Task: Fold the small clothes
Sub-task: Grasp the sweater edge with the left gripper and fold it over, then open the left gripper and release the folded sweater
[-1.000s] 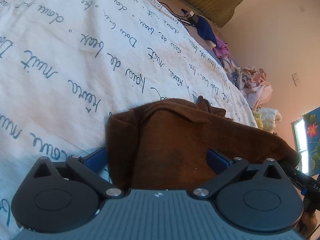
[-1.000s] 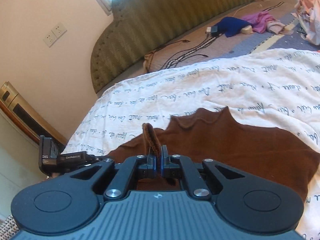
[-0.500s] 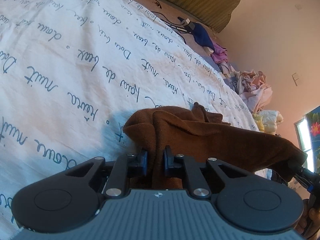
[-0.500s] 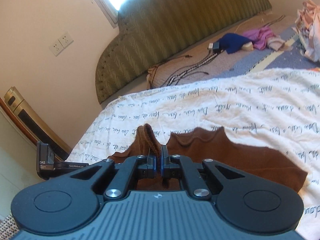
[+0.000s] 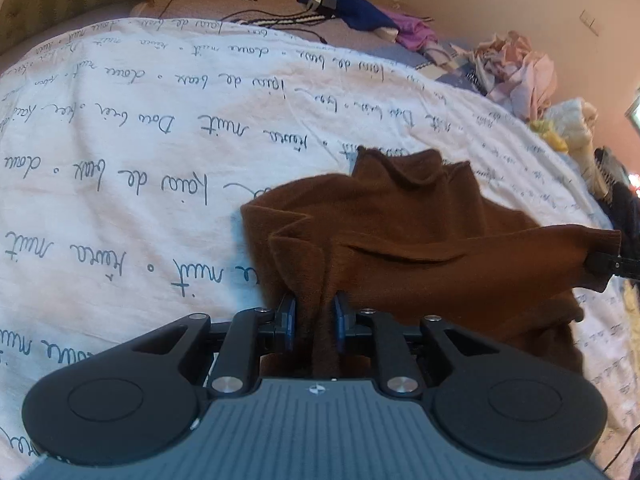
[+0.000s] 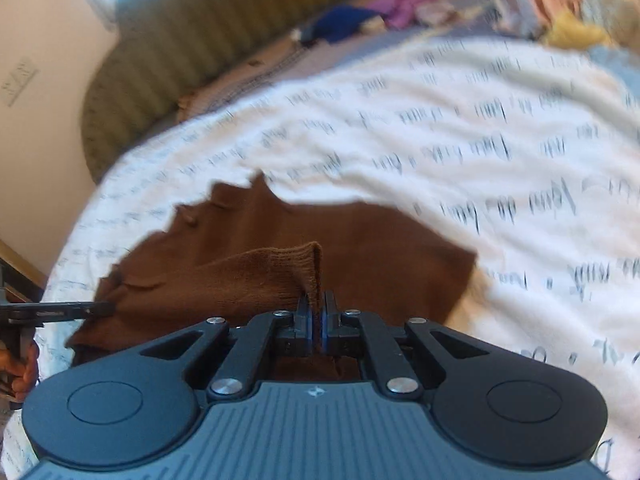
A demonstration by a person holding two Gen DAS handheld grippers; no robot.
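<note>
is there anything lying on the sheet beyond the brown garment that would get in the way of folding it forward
Nothing visible does. Both the left gripper and right gripper are shut on the brown garment, and the white printed sheet beyond it is bare. The clothes pile lies off at the bed's far edge.

Daylit, soft shadows; left view sharp, right view motion-blurred; fisheye bending, dark vignette at corners.
</note>
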